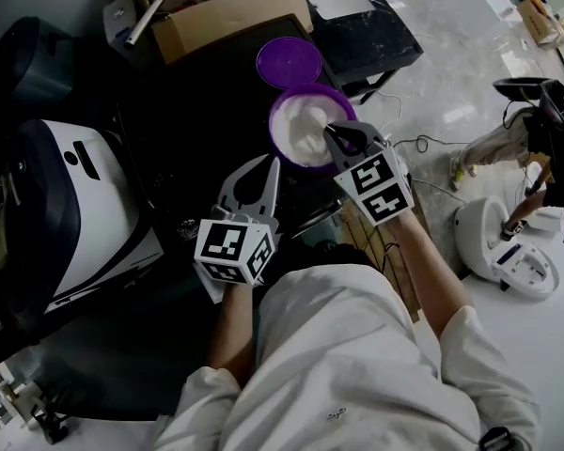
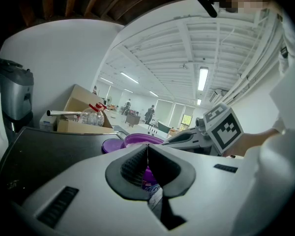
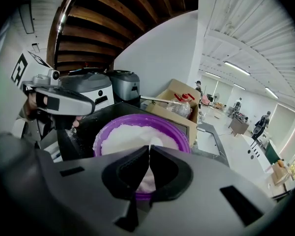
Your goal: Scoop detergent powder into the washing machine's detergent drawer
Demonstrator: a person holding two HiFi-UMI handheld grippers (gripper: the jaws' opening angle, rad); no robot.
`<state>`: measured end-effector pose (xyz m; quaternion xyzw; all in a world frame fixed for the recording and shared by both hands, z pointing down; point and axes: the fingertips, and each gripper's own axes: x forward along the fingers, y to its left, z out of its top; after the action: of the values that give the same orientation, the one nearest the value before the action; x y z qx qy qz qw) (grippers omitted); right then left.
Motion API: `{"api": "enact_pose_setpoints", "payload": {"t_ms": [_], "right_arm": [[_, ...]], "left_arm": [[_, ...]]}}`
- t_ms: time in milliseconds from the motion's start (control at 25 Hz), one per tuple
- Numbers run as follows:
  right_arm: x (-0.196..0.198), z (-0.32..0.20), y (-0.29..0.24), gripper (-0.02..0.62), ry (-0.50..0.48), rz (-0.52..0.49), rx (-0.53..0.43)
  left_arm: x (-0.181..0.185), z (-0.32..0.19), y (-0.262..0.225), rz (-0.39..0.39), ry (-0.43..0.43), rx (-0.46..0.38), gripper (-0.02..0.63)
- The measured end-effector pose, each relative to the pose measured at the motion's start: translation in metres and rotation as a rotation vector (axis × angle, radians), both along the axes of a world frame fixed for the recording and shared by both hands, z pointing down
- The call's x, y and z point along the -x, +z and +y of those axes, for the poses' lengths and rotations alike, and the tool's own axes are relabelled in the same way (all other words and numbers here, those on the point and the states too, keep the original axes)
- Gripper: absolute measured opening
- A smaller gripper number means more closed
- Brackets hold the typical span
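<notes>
You held your right gripper (image 1: 344, 135), jaws pressed together, at the near rim of the purple tub (image 1: 275, 118) of white detergent powder (image 1: 305, 125), upper centre of the head view. Your left gripper (image 1: 266, 169), likewise clenched on nothing, hovered just lower left of the tub. The purple lid (image 1: 289, 61) lay beyond it, near a cardboard box (image 1: 230, 17).

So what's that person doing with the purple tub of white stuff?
A person holds a gripper in each hand. The right gripper is at the near rim of the open purple tub of white powder, jaws closed. The left gripper hovers beside it, closed too. The purple lid lies behind the tub.
</notes>
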<state>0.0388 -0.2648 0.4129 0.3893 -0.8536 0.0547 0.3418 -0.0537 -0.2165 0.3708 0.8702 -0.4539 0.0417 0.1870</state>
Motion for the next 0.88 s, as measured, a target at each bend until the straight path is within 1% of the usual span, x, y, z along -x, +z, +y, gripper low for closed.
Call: {"api": "enact_pose_setpoints", "payload": {"t_ms": [480, 880], "right_arm": [[0.005, 0.009, 0.002, 0.009, -0.064, -0.016, 0.042], [0.01, 0.016, 0.003, 0.008, -0.13, -0.002, 0.073]], "left_arm": [[-0.005, 0.0, 0.0, -0.002, 0.003, 0.0, 0.018], [-0.007, 0.0, 0.0, -0.005, 0.005, 0.002, 0.018]]}}
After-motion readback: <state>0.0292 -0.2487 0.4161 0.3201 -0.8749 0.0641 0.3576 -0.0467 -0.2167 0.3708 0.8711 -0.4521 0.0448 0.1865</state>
